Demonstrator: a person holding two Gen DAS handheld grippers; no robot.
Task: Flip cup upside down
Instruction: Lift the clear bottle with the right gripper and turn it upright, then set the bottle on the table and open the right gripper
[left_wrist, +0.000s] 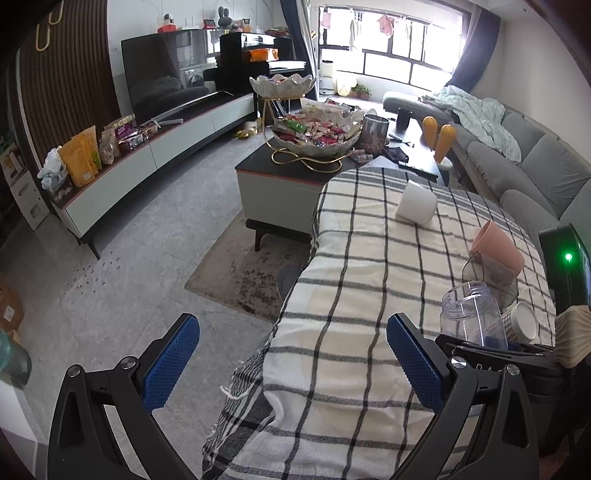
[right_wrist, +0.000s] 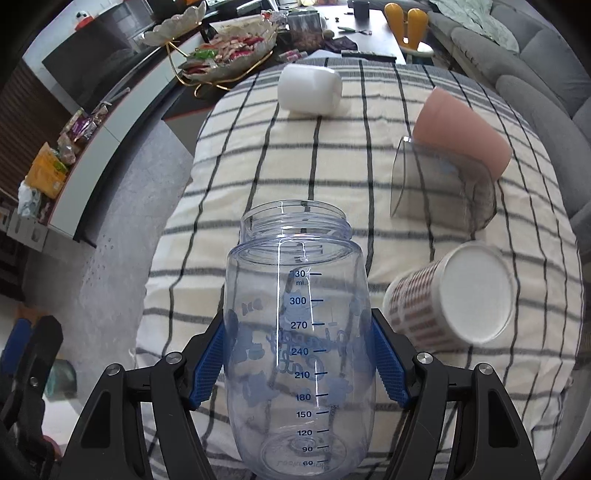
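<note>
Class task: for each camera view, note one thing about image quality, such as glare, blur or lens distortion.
Left wrist view: the window is blown out white, and fisheye curves the checked cloth. Right wrist view: the paper cup looks slightly blurred, and the clear bottle held by the right gripper shows bright glints.

clear glossy plastic bottle (right_wrist: 295, 332) between textured blue rubbery fingers (right_wrist: 208, 365); woven checked cloth (right_wrist: 258, 177); matt pink cup (right_wrist: 465, 129).

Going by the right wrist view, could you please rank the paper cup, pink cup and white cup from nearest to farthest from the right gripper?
1. Paper cup, just right of the right gripper.
2. Pink cup, farther back on the right.
3. White cup, at the far end, ahead.
</note>
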